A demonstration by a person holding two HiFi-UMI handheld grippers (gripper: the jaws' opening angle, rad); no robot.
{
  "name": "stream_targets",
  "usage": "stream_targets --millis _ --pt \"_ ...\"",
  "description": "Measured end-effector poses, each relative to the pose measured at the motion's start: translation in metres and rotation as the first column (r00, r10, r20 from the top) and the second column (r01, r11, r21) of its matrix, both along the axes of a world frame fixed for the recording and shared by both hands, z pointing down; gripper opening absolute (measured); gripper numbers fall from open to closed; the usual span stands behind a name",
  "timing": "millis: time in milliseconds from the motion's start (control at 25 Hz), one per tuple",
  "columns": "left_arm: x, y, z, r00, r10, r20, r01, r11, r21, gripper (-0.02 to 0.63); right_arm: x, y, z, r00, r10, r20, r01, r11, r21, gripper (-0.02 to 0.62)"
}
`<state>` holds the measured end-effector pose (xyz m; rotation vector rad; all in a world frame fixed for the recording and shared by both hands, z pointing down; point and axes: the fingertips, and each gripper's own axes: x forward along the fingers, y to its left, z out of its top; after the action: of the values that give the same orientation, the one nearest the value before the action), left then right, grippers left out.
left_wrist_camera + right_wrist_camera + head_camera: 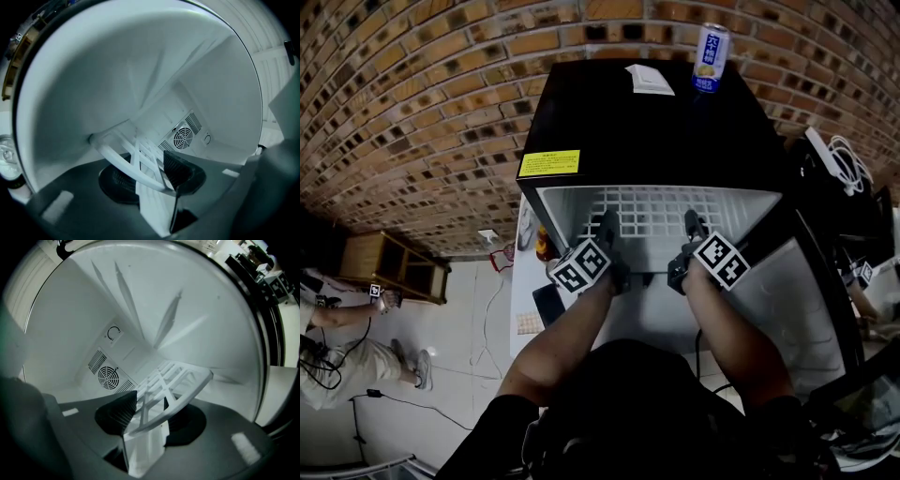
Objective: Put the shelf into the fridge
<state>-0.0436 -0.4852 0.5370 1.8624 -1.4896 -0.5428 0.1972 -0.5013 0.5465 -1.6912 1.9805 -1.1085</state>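
Observation:
The black mini fridge (656, 131) stands open below me, white inside. The white grid shelf (675, 211) lies across the top of the cavity. My left gripper (609, 230) and right gripper (694, 225) both reach in at its front edge. In the left gripper view the shelf's front rail (140, 159) runs between the jaws of the left gripper (147, 180), and a gap shows beside the ribbed pads (176, 168). In the right gripper view the shelf (173, 385) likewise crosses between the spread jaws of the right gripper (150, 411).
A drink can (711, 56) and a white paper (649, 80) sit on the fridge top. The open door (806, 281) swings out to the right. A round fan vent (183, 137) marks the back wall. A wooden rack (394, 265) and a seated person (328, 337) are at the left.

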Motion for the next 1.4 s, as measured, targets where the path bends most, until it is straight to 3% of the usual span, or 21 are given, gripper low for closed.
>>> stream_targets --millis 240,440,560,720,880,1080,1160,1240,1400 --pt "0.003 0.033 0.002 0.998 0.061 -0.018 -0.061 0.998 -0.017 0.153 -0.009 0.028 -0.001 0.999 -0.016 0.035 0.015 1.0 0.019 0.179" --pt "-0.005 0.061 -0.002 0.993 0.094 -0.072 -0.093 0.996 0.016 0.155 -0.016 0.049 -0.007 0.997 -0.059 0.045 0.057 0.998 0.026 0.152" --pt "-0.008 0.078 -0.008 0.996 0.09 -0.011 -0.089 0.996 0.029 0.149 -0.012 0.066 -0.006 0.996 -0.083 0.023 0.082 0.996 0.03 0.146" --pt "-0.003 0.105 -0.015 0.993 0.117 -0.004 -0.116 0.993 0.037 0.146 -0.014 0.088 -0.016 0.99 -0.139 -0.02 0.14 0.988 0.07 0.137" --pt "0.002 0.126 -0.027 0.988 0.144 0.051 -0.148 0.987 0.069 0.126 -0.016 0.108 -0.032 0.982 -0.18 -0.062 0.186 0.976 0.112 0.131" --pt "0.007 0.156 -0.029 0.987 0.156 0.047 -0.159 0.985 0.073 0.054 -0.02 0.139 -0.044 0.966 -0.23 -0.115 0.246 0.958 0.145 0.08" --pt "0.009 0.167 -0.037 0.987 0.141 0.072 -0.147 0.985 0.088 0.005 -0.017 0.146 -0.05 0.955 -0.237 -0.178 0.265 0.951 0.158 0.048" --pt "0.01 0.179 -0.05 0.986 0.133 0.099 -0.144 0.983 0.115 0.005 -0.014 0.152 -0.053 0.931 -0.245 -0.269 0.294 0.943 0.158 0.006" --pt "0.01 0.2 -0.066 0.972 0.163 0.17 -0.186 0.974 0.13 0.005 -0.01 0.166 -0.06 0.916 -0.262 -0.303 0.325 0.928 0.182 0.006"
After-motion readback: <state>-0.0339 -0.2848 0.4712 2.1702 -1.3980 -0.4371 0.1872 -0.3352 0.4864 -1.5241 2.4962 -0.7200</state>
